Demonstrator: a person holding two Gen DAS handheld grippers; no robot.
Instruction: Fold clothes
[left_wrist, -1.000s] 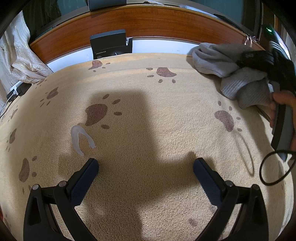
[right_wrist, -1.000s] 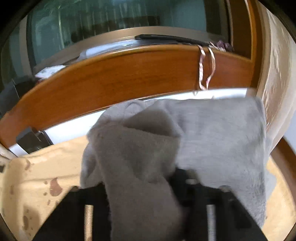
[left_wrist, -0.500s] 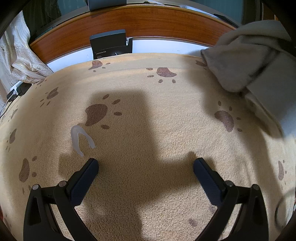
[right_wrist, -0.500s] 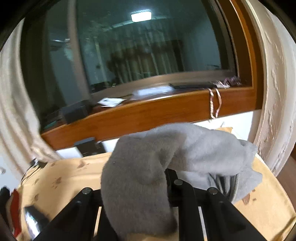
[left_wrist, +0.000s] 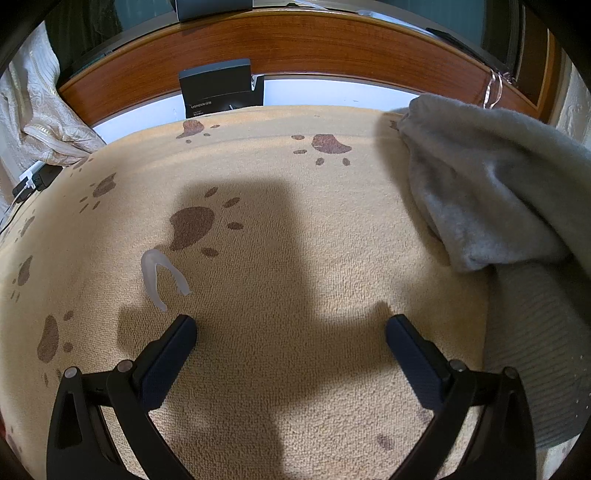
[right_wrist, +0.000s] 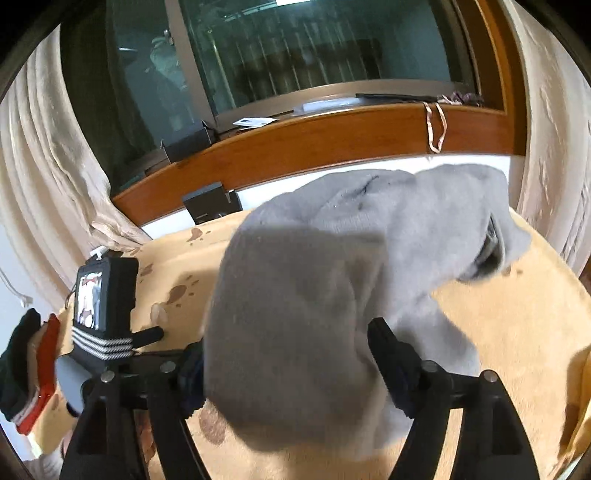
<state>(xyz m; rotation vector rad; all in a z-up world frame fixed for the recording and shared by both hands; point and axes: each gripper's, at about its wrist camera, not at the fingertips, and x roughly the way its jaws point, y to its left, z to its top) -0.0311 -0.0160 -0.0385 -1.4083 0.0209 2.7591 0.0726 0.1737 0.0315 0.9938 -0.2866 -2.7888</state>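
A home bedroom: a paw-print blanket (left_wrist: 280, 258) spreads below a wooden windowsill (left_wrist: 295, 44), cream curtains (right_wrist: 48, 177) hanging beside that sill.

Before my left gripper (left_wrist: 290, 338) the blanket (left_wrist: 295, 258) lies free toward twelve o'clock; a white clip (left_wrist: 159, 273) lies at eleven, the grey garment (left_wrist: 491, 192) blocks at two.

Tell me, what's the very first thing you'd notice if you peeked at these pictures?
The big fluffy grey garment, bunched up on the right side of the bed and draped between the right gripper, whose fingers are opening around it. Next, the tan blanket with brown paw prints, covering the whole bed. The left gripper hangs open over a bare patch of it, with a small clear plastic piece lying just beyond its left finger.
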